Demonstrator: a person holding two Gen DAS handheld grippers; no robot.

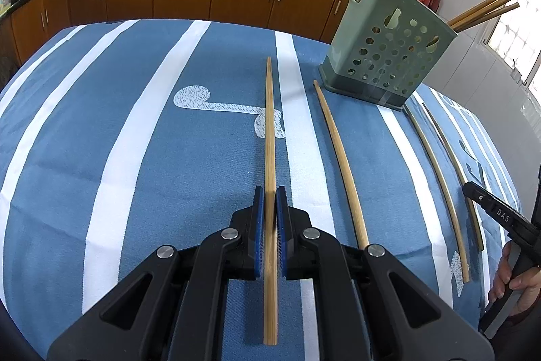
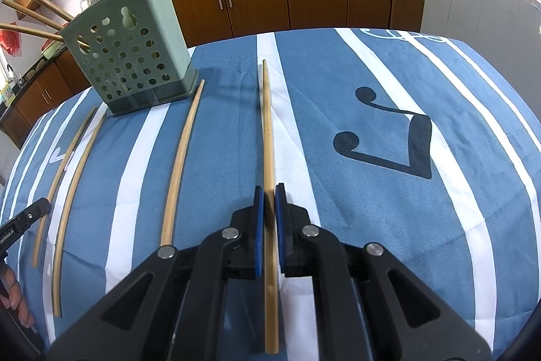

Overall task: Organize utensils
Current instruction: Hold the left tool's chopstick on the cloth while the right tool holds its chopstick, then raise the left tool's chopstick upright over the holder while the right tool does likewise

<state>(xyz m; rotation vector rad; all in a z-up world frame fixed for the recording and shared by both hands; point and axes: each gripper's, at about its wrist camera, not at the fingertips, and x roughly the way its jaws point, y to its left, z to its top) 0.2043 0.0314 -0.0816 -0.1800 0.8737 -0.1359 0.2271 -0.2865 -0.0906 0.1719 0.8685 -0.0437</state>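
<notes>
Left gripper (image 1: 270, 208) and right gripper (image 2: 269, 208) each pinched on a chopstick (image 1: 269, 137) (image 2: 267, 131) running lengthwise up-frame; green holder (image 1: 389, 56) upper right in left view, upper left in right view, roughly equidistant.

Lying flat: a blue tablecloth (image 1: 169, 175) with white stripes and music notes. Standing on it, a green holder with holes (image 1: 389, 56). Lying on it nearby, loose wooden chopsticks (image 1: 341, 164), well apart.
</notes>
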